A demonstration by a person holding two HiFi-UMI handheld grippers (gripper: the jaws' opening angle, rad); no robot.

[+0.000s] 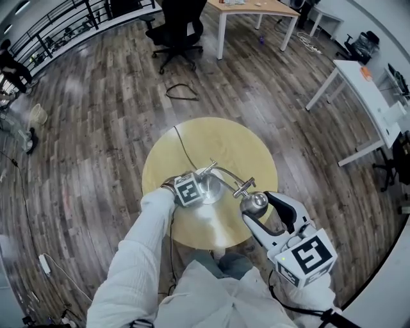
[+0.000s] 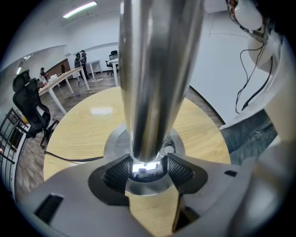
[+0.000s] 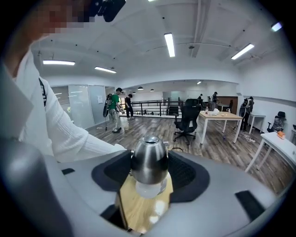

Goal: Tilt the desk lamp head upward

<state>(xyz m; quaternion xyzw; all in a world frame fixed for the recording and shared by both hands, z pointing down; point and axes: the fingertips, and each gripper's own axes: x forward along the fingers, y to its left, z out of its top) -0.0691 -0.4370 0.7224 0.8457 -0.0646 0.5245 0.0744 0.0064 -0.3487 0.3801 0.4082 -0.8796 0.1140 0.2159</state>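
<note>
A chrome desk lamp stands on a round wooden table (image 1: 243, 144). Its round base (image 1: 208, 187) sits near the table's front, and a jointed arm (image 1: 230, 178) leads right to the egg-shaped lamp head (image 1: 254, 202). My left gripper (image 1: 200, 186) is shut on the lamp's upright pole (image 2: 157, 69) just above the base (image 2: 115, 144), with a ribbed pad (image 2: 118, 171) on each side. My right gripper (image 3: 149, 170) is shut on the lamp head (image 3: 149, 159), whose pale bulb (image 3: 149, 190) faces down toward the table (image 3: 138, 210). In the head view my right gripper (image 1: 261, 210) sits at the table's front right.
The lamp's black cord (image 1: 182, 147) runs across the table and off its far edge. Beyond it are a black office chair (image 1: 178, 29), a wooden desk (image 1: 253, 13) and a cable loop (image 1: 181, 91) on the wood floor. White desks (image 1: 359, 96) stand at right.
</note>
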